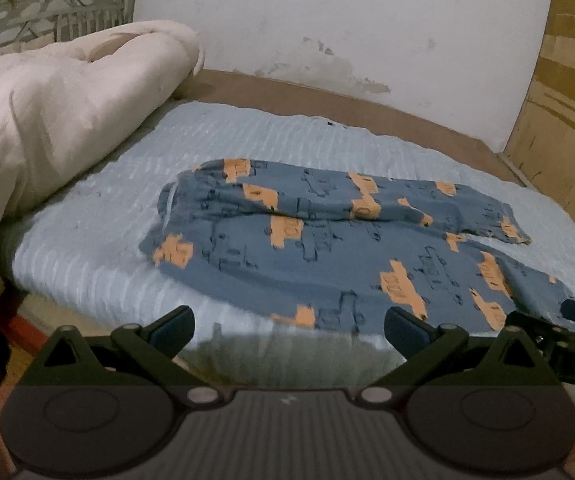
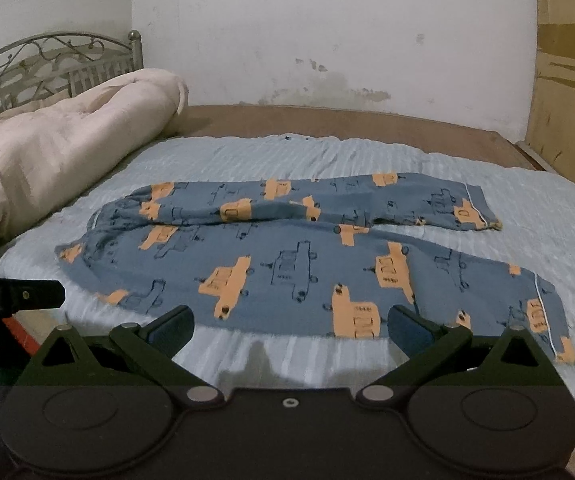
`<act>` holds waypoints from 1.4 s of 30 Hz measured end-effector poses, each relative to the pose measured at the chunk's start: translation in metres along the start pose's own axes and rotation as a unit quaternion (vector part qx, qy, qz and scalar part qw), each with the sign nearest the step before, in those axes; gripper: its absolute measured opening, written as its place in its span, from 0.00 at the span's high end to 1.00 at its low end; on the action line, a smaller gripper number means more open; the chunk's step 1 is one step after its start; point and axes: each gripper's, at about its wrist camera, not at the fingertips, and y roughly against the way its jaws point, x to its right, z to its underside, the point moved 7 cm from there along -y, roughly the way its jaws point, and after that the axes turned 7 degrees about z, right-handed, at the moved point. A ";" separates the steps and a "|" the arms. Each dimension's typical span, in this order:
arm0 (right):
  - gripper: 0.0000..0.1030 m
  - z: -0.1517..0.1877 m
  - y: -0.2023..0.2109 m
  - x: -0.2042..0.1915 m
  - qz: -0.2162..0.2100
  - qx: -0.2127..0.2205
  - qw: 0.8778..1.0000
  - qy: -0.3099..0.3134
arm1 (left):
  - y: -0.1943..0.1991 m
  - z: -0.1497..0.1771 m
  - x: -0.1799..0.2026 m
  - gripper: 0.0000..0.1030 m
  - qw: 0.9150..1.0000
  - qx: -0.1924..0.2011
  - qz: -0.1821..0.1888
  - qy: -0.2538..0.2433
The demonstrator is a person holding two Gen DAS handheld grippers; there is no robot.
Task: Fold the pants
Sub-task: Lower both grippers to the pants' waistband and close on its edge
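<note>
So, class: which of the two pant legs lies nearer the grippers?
The front leg, spread wide along the bed's near edge; the other leg lies behind it, toward the wall.

Both wrist cameras look from the bed's near edge across the mattress toward the far wall [image 2: 327,40], low and close. The left view sits further left, nearer the rolled quilt [image 1: 55,120]; both share the pants [image 2: 287,264] and headboard [image 1: 47,4]
</note>
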 end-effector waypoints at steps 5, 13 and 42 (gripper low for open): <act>0.01 -0.016 -0.026 0.000 -0.005 -0.001 1.000 -0.005 | -0.026 -0.032 -0.009 0.01 0.999 -0.008 -0.036 -0.030; 0.01 -0.046 -0.066 0.003 -0.037 0.034 0.999 0.003 | -0.060 -0.081 -0.034 0.01 0.995 -0.007 -0.081 -0.066; 0.01 -0.167 -0.286 -0.005 -0.175 -0.030 0.976 0.129 | -0.213 -0.180 -0.101 0.01 0.980 -0.020 -0.089 -0.178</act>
